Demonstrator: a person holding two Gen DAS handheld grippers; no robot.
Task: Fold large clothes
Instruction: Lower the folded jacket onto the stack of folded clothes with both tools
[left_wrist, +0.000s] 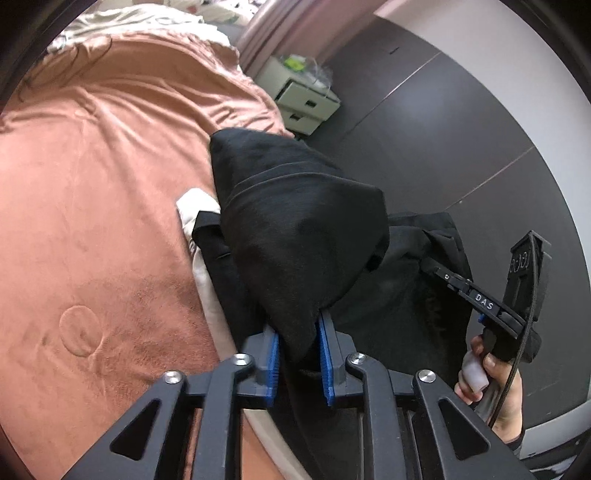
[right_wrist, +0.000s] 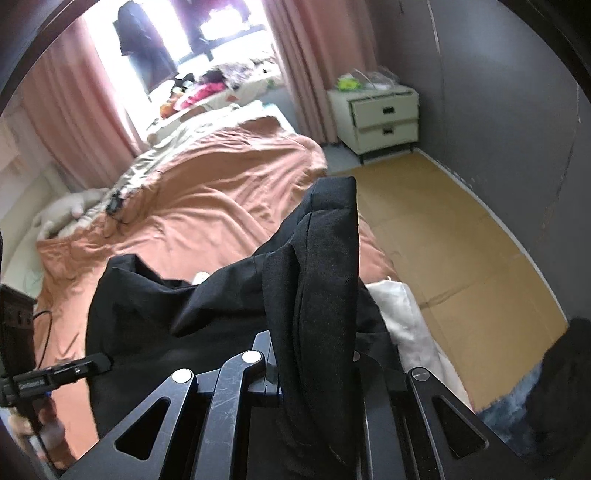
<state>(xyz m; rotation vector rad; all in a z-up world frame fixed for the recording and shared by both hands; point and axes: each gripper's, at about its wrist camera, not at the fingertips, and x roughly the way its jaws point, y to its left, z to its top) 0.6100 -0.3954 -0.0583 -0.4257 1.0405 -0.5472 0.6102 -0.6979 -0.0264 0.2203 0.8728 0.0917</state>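
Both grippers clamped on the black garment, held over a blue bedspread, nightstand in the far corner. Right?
Not quite: the bedspread is salmon-orange, not blue, as both wrist views show. The rest holds: left gripper and right gripper are each shut on the black garment, and the nightstand stands in the far corner.

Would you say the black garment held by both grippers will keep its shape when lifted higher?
Probably not: the black garment drapes limply over the left gripper and folds around the right gripper. It looks thick, so likely fairly heavy.
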